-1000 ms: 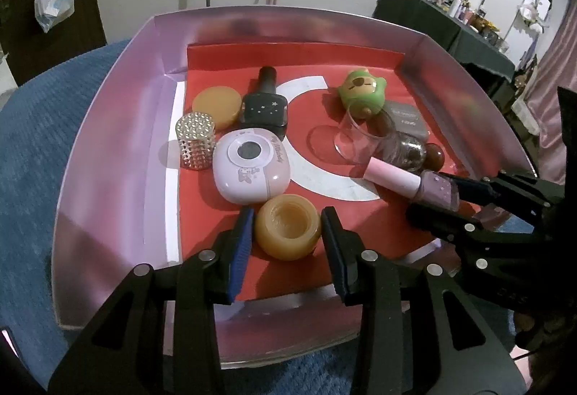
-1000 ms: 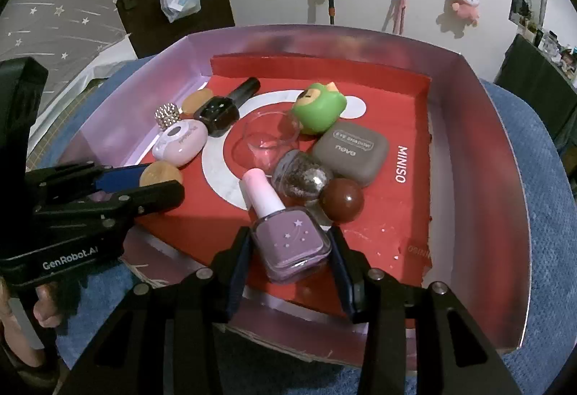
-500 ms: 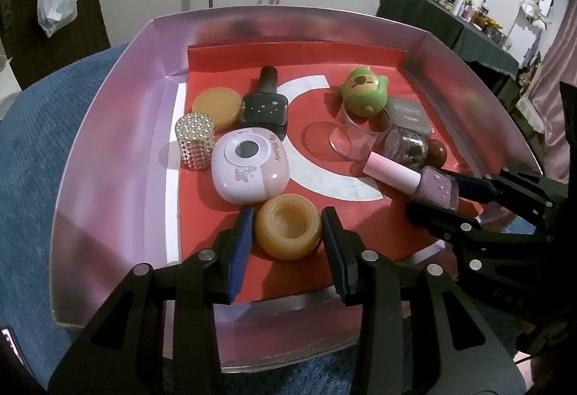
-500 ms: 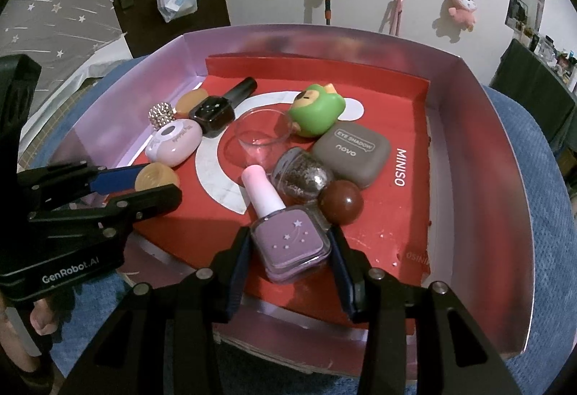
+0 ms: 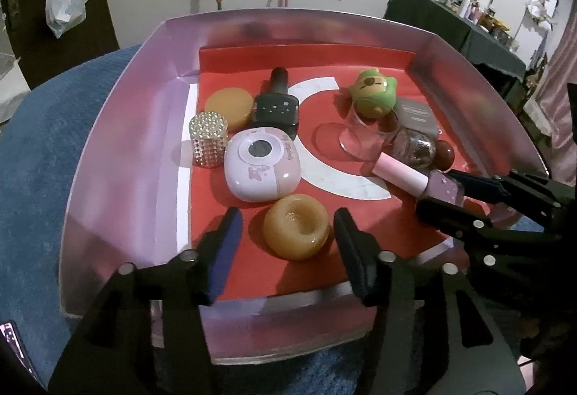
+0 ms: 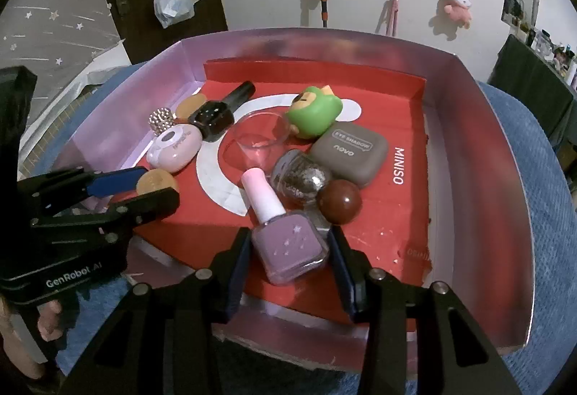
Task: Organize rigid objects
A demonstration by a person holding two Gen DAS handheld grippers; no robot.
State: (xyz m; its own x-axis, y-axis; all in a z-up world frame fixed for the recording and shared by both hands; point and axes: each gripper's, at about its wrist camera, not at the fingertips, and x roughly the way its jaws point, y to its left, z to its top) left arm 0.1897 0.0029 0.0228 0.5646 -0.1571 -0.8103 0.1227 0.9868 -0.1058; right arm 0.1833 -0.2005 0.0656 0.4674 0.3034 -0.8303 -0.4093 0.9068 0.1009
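Inside the tray (image 5: 108, 157), the left gripper (image 5: 285, 225), jaws just opened, straddles an amber dish (image 5: 295, 227); the right gripper (image 6: 288, 245) clamps a purple polish bottle (image 6: 288, 247). Withdraw straight back, avoiding nudges.

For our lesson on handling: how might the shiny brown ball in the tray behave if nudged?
The shiny brown ball is round, so it probably rolls easily. Its glossy surface likely slips between pads. It rests against the glittery round bottle, which may block it that way.
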